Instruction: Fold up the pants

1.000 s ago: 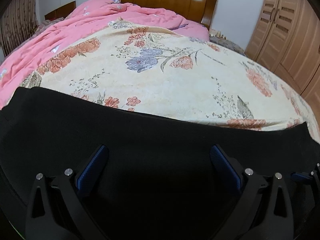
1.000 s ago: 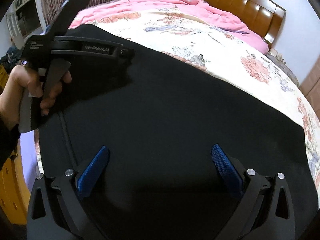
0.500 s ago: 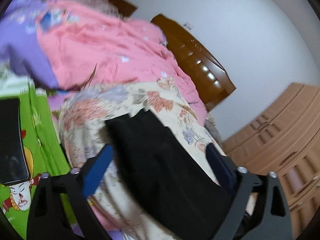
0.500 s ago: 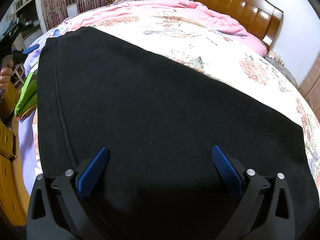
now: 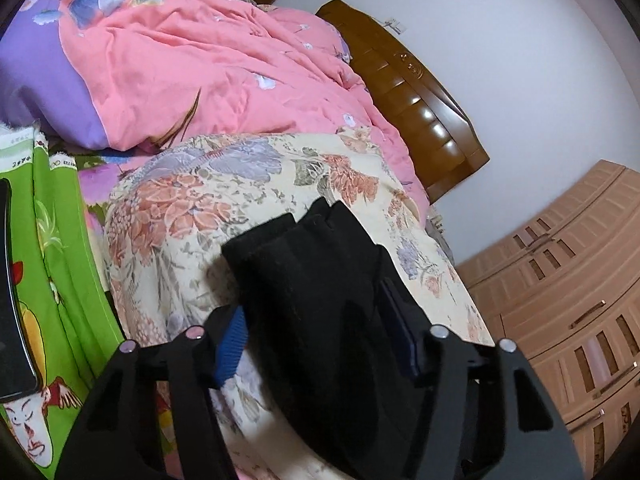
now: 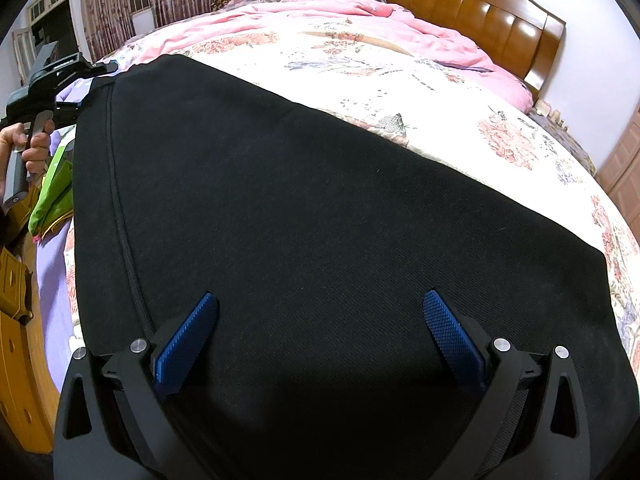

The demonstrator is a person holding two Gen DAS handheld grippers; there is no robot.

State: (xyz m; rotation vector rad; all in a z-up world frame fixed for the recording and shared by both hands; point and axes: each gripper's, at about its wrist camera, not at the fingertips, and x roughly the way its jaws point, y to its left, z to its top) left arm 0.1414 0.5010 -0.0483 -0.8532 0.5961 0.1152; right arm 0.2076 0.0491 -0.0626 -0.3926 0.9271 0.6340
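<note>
- One pair of black pants (image 6: 320,216), spread on the bed.
- Two grippers: the left gripper (image 5: 320,344) and the right gripper (image 6: 320,340).
- One hand (image 6: 34,148) in sight.
- One pink quilt (image 5: 208,76).
- One floral bedspread (image 6: 460,92).
- One wooden headboard (image 6: 472,12).
- One green cartoon cloth (image 5: 60,280).
- One wardrobe (image 5: 572,288).

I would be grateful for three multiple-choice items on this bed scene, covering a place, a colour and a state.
1. Where do the black pants lie?
A. on the floral bedspread
B. on the floor
C. in the wardrobe

2. What colour is the bunched quilt by the headboard?
A. green
B. pink
C. grey

3. How is the right hand-held gripper?
A. shut on cloth
B. out of view
C. open above the pants

Answers:
1 A, floral cloth borders the pants.
2 B, plainly pink.
3 C, both blue pads stand wide apart.
</note>
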